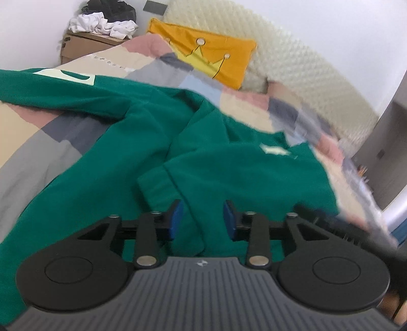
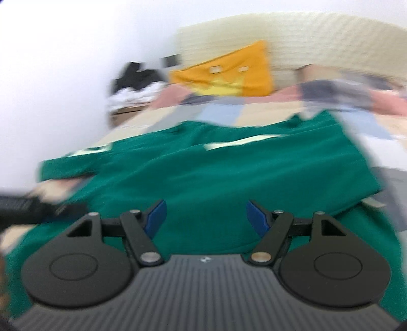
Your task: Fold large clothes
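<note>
Two claws hover over one green sweatshirt (image 1: 106, 157) that lies spread and creased on the bed's patchwork quilt (image 1: 38, 152), below the orange crown pillow (image 1: 211, 58). The left claw (image 1: 203, 220) stands narrowly parted, with a fold of the green cloth seen in the gap between its blue pads (image 1: 177, 220), which do not press on it. The right claw (image 2: 206, 219) gapes wide above the sweatshirt (image 2: 203, 173) and holds nothing. Left of the pillow, a cardboard box (image 1: 84, 45) carries crumpled white laundry (image 1: 101, 24).
</note>
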Demonstrator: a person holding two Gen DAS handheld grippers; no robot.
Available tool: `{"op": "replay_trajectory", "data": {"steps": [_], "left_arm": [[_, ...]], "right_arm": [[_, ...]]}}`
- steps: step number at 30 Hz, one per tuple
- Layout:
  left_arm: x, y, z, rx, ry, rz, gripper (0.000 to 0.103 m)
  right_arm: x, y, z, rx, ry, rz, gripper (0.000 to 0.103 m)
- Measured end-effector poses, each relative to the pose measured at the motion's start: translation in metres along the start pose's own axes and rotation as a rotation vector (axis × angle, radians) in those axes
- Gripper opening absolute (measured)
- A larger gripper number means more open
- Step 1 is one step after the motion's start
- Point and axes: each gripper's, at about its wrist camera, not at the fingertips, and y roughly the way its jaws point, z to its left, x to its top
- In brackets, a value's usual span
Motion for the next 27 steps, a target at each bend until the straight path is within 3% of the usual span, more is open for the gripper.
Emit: {"op": "replay_trajectory", "data": {"steps": [2,8,17,27], "left_arm": [[-0.005,0.01,-0.001,0.044,0.02,0.027,0.032],[-0.017,0.031,-0.004,0.151,0.078,0.087,0.031],[-0.027,0.035,-0.014,0.241,0.125,0.086,0.032],[-0.03,0.031,-0.027,0.282,0.15,0.054,0.033]], "right_arm": [[0.002,0.006,-0.012,-0.017,0.044,0.009,0.065],[-0.009,0.018,-0.032,-0.009,0.096,0.023,0.048],[-0.022,0.054,-0.042,-0.023,0.157,0.149,0.047],[-0.028,0.057,-0.04,-0.027,0.135,0.162,0.047]]}}
